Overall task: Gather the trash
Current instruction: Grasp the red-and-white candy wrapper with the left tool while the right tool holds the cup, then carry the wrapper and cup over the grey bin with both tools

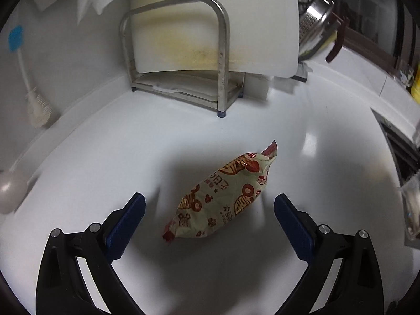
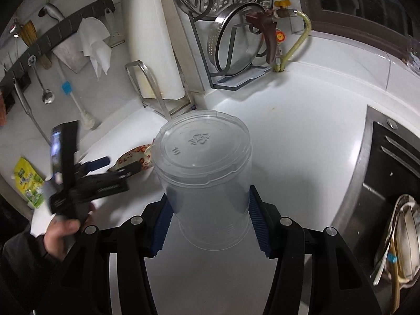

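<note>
left gripper (image 1: 210,204) open, astride snack wrapper (image 1: 223,197) (lying on bench (image 1: 315,136)) | right gripper (image 2: 210,210) clamps clear lidded cup (image 2: 204,168), right of wrapper

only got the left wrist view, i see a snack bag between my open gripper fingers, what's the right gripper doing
Observer: The right gripper is shut on a clear plastic cup with its lid on.
Operator: any more trash i can't see
Observer: A yellow-green packet lies at the counter's left edge, beyond the left gripper.
Operator: what's right of the cup
Observer: A sink with dishes piled in it.
</note>
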A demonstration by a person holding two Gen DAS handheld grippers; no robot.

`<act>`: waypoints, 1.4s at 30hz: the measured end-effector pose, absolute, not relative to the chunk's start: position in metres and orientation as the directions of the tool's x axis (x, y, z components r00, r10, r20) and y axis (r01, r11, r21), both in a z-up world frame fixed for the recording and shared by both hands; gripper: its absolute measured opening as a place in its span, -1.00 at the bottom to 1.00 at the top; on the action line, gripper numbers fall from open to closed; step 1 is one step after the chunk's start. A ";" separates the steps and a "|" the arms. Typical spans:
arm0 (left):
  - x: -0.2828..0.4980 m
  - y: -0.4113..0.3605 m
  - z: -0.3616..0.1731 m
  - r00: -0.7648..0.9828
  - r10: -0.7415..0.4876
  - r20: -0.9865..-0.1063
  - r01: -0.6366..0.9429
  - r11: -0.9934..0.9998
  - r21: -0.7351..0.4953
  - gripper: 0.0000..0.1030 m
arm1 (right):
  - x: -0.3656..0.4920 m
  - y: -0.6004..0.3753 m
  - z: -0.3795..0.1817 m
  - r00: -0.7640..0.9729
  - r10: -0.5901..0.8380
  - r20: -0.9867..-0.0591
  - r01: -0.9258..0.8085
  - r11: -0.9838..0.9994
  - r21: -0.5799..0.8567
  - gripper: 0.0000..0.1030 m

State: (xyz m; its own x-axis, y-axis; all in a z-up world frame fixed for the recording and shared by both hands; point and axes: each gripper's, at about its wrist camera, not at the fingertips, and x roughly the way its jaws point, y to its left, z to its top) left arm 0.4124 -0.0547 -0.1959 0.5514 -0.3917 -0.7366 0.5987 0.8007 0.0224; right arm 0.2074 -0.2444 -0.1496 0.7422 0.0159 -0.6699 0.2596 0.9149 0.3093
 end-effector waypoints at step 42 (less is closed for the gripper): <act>0.181 -0.018 -0.065 0.668 -0.229 -0.708 0.347 0.938 0.024 -0.46 | 0.049 -0.237 -0.096 0.679 0.196 -0.708 0.064 0.945 0.322 0.04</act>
